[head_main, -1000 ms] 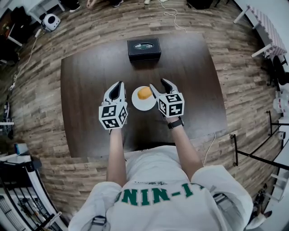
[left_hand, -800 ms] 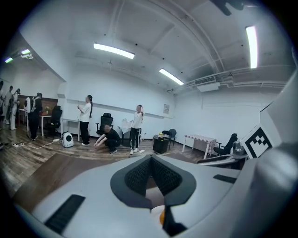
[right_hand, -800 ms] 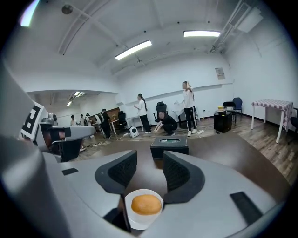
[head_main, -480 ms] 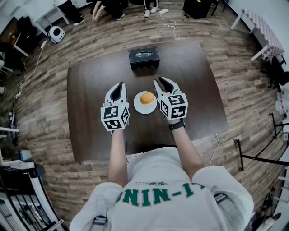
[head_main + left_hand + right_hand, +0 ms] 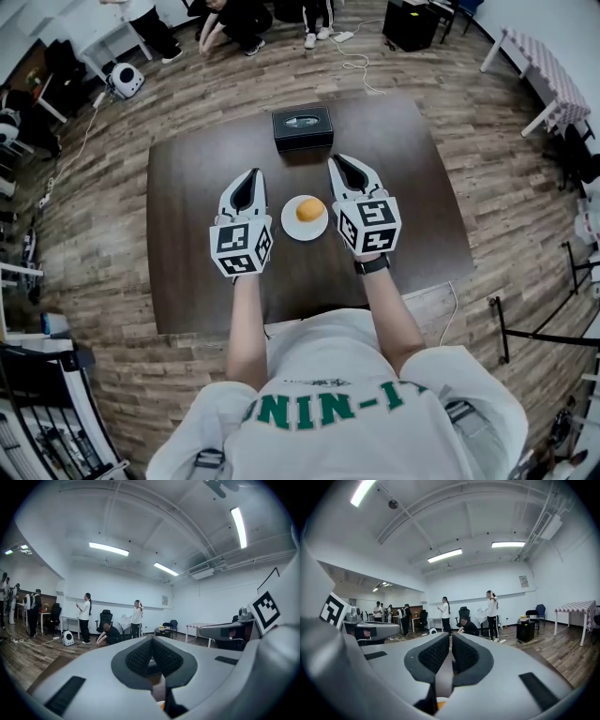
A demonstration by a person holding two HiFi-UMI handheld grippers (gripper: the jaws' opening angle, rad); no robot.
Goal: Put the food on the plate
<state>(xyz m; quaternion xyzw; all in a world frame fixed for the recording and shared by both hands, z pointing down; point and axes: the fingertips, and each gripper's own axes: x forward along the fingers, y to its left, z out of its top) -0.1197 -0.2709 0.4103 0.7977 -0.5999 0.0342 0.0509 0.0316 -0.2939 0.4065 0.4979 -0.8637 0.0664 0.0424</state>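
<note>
Food (image 5: 439, 704), a mere orange sliver behind the body of the right hand-held gripper (image 5: 451, 641)

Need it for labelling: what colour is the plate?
White; the plate shows best in the head view.

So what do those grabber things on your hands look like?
The left gripper and right gripper are pointed white shells with black ribbed pads, each carrying a white cube of black square markers. The person wears a black wristband and a white T-shirt with green letters.
</note>
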